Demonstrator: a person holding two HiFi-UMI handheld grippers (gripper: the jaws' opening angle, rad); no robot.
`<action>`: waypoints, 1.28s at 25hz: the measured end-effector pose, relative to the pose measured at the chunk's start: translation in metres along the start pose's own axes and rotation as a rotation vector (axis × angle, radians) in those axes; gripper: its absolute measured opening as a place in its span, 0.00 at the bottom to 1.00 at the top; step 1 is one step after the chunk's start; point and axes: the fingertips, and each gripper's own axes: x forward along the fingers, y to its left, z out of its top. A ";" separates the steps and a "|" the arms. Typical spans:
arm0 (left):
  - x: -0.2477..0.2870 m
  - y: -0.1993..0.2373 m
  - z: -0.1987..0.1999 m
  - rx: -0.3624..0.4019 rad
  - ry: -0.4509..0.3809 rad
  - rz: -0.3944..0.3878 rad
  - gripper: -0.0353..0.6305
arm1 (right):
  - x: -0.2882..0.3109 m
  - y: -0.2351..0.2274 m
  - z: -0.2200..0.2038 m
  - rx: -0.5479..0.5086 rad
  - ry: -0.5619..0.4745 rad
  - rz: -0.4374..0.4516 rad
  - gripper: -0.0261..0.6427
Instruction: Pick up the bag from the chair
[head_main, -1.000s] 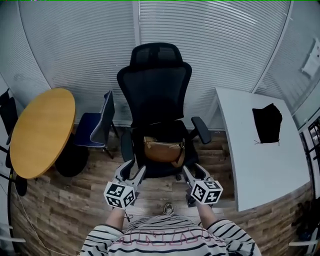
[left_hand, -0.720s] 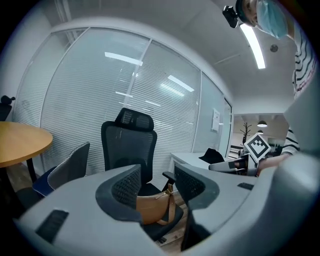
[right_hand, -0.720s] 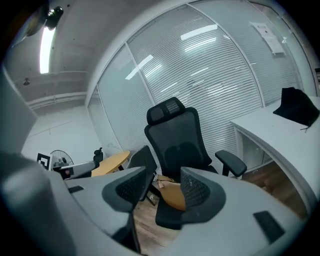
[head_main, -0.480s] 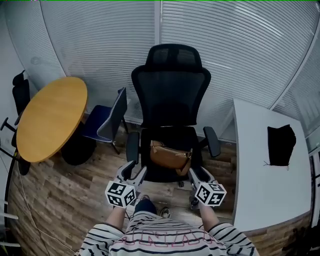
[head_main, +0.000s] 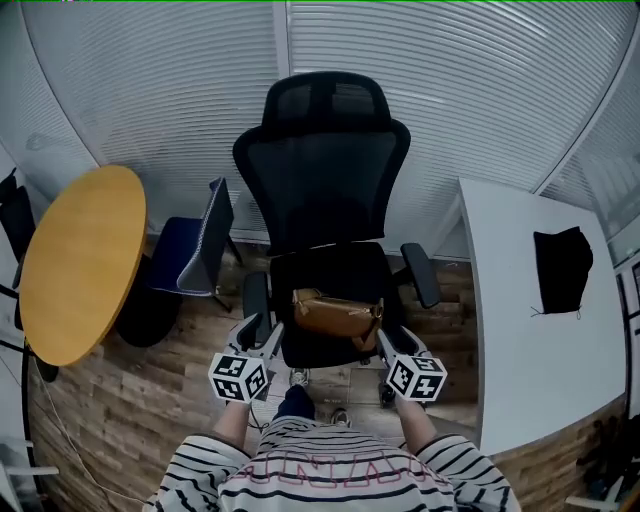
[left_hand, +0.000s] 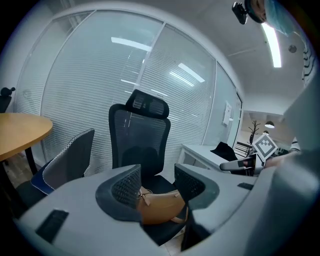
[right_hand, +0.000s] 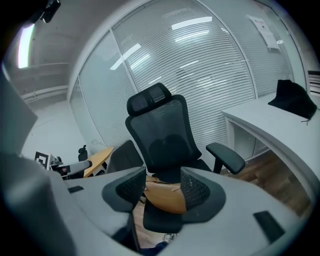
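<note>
Bag (head_main: 335, 315) lies across the seat of the chair (head_main: 325, 170), at the centre of the head view. It seems best to come in level and close on the bag's upper edge. The left gripper (head_main: 262, 338) and right gripper (head_main: 393, 345) hover at the seat's front, lower centre, with jaws spread and empty.

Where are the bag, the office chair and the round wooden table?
bag (head_main: 335, 318), head view, middle of its tan body.
office chair (head_main: 322, 180), head view, mesh backrest.
round wooden table (head_main: 80, 262), head view, middle of its top.
</note>
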 end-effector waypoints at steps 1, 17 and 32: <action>0.009 0.005 -0.001 0.000 0.015 -0.015 0.33 | 0.005 -0.003 -0.001 0.010 -0.003 -0.022 0.35; 0.154 0.050 -0.056 -0.019 0.291 -0.201 0.42 | 0.108 -0.054 -0.032 0.101 0.044 -0.215 0.38; 0.207 0.058 -0.138 -0.216 0.427 -0.190 0.48 | 0.165 -0.104 -0.088 0.202 0.057 -0.238 0.41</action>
